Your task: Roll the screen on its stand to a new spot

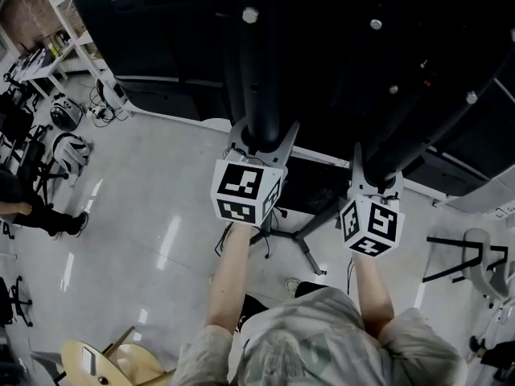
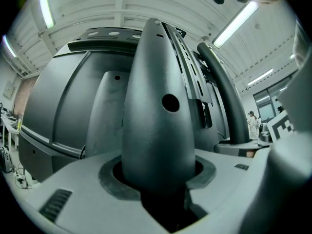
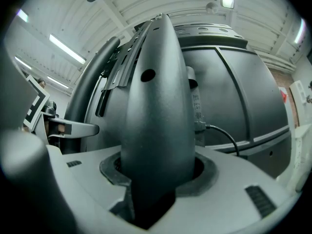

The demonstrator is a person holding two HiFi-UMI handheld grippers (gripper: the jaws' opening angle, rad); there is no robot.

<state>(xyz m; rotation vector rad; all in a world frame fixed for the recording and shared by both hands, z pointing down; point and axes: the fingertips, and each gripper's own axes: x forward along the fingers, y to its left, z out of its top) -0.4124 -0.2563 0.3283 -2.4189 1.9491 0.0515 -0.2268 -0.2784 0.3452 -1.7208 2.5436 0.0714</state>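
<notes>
A large black screen (image 1: 338, 47) on a rolling stand fills the upper head view, seen from its back. My left gripper (image 1: 259, 139) is shut around the stand's left upright post (image 1: 261, 79); that dark post (image 2: 157, 121) fills the left gripper view and sits tight in the jaws' round notch. To the right, my right gripper (image 1: 376, 177) is shut on the other upright post (image 1: 426, 127), which rises through the jaws as a dark column (image 3: 157, 126) in the right gripper view. The stand's base legs (image 1: 310, 232) show on the floor below.
Pale glossy floor lies to the left. White shelving (image 1: 68, 30) and a bag (image 1: 66, 112) stand at the far left, beside a person's legs (image 1: 32, 211). A wooden chair (image 1: 105, 364) is at the bottom left, a white chair (image 1: 483, 264) at right. A cable (image 3: 229, 135) hangs from the screen's back.
</notes>
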